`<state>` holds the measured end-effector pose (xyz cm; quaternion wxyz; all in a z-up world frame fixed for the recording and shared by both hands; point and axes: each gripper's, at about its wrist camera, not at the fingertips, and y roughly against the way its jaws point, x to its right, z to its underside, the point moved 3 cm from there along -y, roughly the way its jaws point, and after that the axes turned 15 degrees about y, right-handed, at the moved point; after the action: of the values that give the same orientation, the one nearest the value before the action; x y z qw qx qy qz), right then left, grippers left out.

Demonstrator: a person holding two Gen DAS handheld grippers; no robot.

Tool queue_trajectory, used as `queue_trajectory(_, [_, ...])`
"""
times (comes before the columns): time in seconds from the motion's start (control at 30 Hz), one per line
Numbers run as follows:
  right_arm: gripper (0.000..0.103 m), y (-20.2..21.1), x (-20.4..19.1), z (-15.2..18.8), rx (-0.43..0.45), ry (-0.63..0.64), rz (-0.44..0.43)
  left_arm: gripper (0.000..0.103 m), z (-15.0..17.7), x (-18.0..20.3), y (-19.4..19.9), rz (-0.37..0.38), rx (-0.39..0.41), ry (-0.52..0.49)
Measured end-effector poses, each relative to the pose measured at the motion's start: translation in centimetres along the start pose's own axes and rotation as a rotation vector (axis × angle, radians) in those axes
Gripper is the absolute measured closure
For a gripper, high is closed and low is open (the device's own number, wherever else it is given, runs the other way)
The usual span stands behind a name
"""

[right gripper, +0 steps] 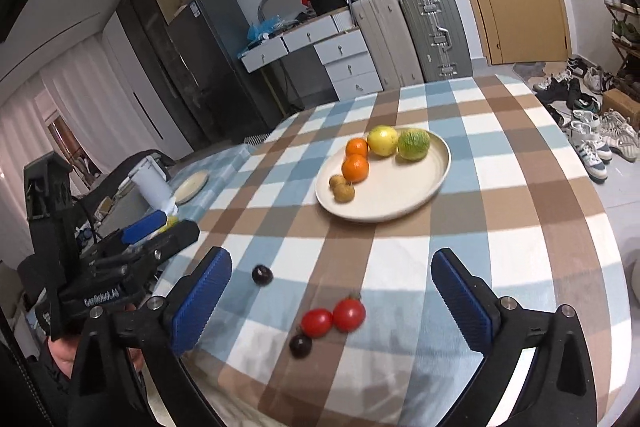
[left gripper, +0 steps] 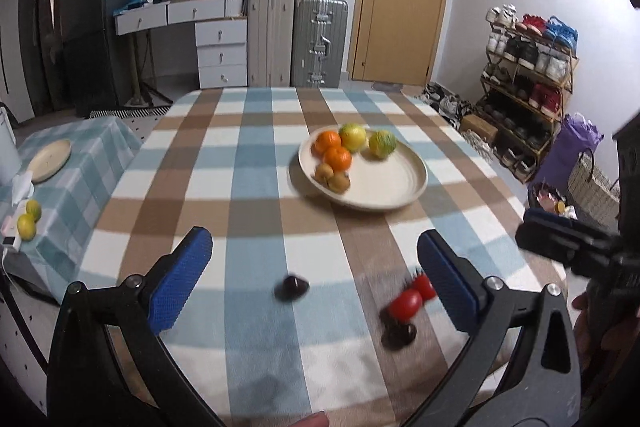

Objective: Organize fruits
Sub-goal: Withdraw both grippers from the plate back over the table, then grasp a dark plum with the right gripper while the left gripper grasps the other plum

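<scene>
A cream plate point(left gripper: 394, 183) point(right gripper: 416, 187) on the checked tablecloth holds two oranges point(left gripper: 332, 149) point(right gripper: 355, 163), a yellow fruit point(left gripper: 353, 137) point(right gripper: 383, 141), a green fruit point(left gripper: 382, 144) point(right gripper: 413, 145) and two small brown fruits point(left gripper: 332, 177) point(right gripper: 343, 188). Near the front lie two red tomatoes point(left gripper: 412, 297) point(right gripper: 334, 317), a dark fruit point(left gripper: 398, 335) point(right gripper: 300, 345) beside them, and another dark fruit point(left gripper: 291, 287) point(right gripper: 262, 274) to the left. My left gripper point(left gripper: 314, 283) is open above the lone dark fruit. My right gripper point(right gripper: 332, 307) is open around the tomatoes.
A lower side table at left carries an empty plate point(left gripper: 50, 161) point(right gripper: 192, 185) and two yellow-green fruits point(left gripper: 28, 219). Suitcases point(left gripper: 296, 39), drawers and a door stand behind the table. A shoe rack point(left gripper: 528, 79) is at right. The right gripper point(left gripper: 568, 247) shows in the left view.
</scene>
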<state>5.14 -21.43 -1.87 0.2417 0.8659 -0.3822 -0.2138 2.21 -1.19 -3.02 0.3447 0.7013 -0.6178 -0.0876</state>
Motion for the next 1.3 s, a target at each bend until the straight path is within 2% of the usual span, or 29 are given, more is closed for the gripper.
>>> queue_trajectory(0.17, [0.001, -0.1, -0.7, 1.0, -0.028, 0.026, -0.007, 0.001, 2.8, 0.0, -0.4, 0.0, -0.049, -0.025])
queue_trajectory(0.3, [0.001, -0.8, -1.3, 1.8, -0.075, 0.063, 0.009, 0.001, 3.5, 0.1, -0.8, 0.0, -0.062, -0.043])
queue_trajectory(0.4, [0.001, -1.4, -1.5, 2.2, -0.108, 0.073, -0.002, 0.001, 3.3, -0.3, -0.9, -0.009, -0.056, -0.02])
queue_trajectory(0.53, [0.001, -2.4, -2.4, 2.7, -0.148, 0.093, -0.05, 0.001, 1.8, -2.6, -1.4, -0.007, -0.075, 0.091])
queue_trajectory(0.67, [0.001, -3.5, -3.5, 3.7, -0.211, 0.136, -0.088, 0.001, 0.5, -4.7, -1.7, -0.089, -0.059, 0.125])
queue_trajectory(0.77, [0.002, -4.3, -3.7, 4.4, -0.247, 0.129, -0.112, 0.001, -0.4, -6.2, -1.6, -0.112, -0.05, 0.156])
queue_trajectory(0.83, [0.004, -4.9, -3.9, 4.8, -0.27, 0.128, -0.131, 0.001, -0.8, -7.0, -1.7, -0.121, -0.052, 0.179])
queue_trajectory(0.87, [0.01, -5.2, -4.1, 5.1, -0.282, 0.135, -0.138, 0.001, -0.8, -7.3, -1.9, -0.117, -0.064, 0.192])
queue_trajectory(0.9, [0.02, -5.5, -4.4, 5.3, -0.298, 0.143, -0.151, 0.001, -0.8, -7.5, -2.1, -0.11, -0.079, 0.2])
queue_trajectory(0.97, [0.029, -6.1, -4.8, 5.9, -0.329, 0.143, -0.181, 0.001, -0.7, -7.5, -2.2, -0.102, -0.093, 0.201])
queue_trajectory(1.17, [0.03, -7.4, -5.4, 6.7, -0.379, 0.16, -0.182, 0.001, -0.4, -6.3, -1.9, -0.074, -0.093, 0.171])
queue_trajectory(1.3, [0.036, -8.3, -5.7, 7.2, -0.409, 0.174, -0.173, 0.001, 0.0, -5.3, -2.2, -0.064, -0.108, 0.149])
